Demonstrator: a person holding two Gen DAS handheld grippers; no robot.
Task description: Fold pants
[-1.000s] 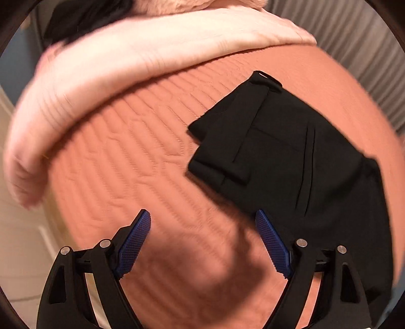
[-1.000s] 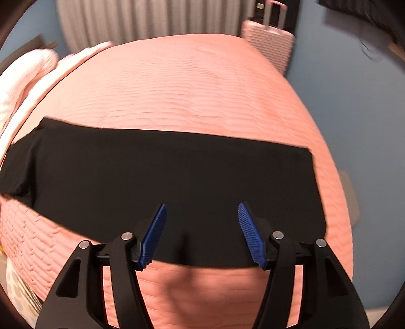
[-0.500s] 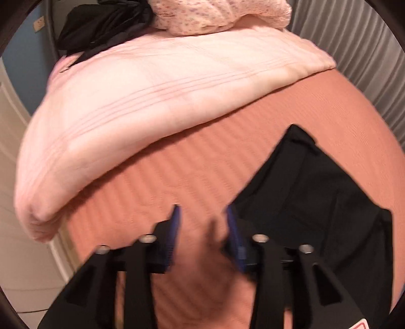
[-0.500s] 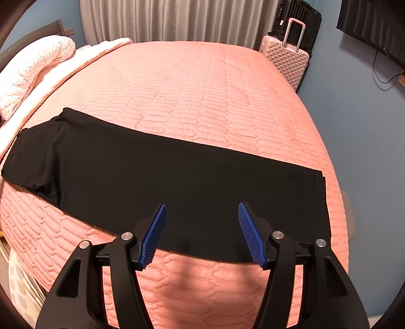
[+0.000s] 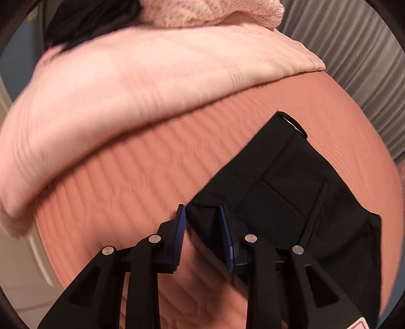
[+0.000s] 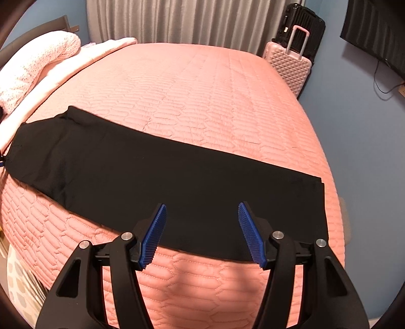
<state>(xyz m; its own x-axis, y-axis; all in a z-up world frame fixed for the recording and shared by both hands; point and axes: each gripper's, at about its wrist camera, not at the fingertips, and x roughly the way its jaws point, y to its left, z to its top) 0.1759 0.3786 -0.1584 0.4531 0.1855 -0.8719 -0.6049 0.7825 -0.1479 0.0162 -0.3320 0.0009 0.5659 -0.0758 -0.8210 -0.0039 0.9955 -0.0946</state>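
A second ago the left tool [image 5: 202, 212] hung wide open over bare quilt with the black pants [image 6: 162, 182] off to its right. Its jaws have just been closing, and a corner of the pants' waist end now sits bunched between the blue pads [image 5: 181, 235], which look pinched onto it. The right tool [image 6: 202, 227] has the same wide gap as before, nothing between its jaws, hovering above the near edge of the legs toward the hem end.

The pants lie flat in a long band across the near part of the pink bed [image 6: 202, 101], waist at the left, hem at the right, close to the bed's right edge. The near long edge runs close to the bed's near side. Beyond the far long edge the quilt is bare up to the curtain [image 6: 177, 22]. A folded pale blanket [image 5: 152, 88] lies beyond the waist end, close but apart. A pink suitcase [image 6: 291, 63] stands off the far right corner.
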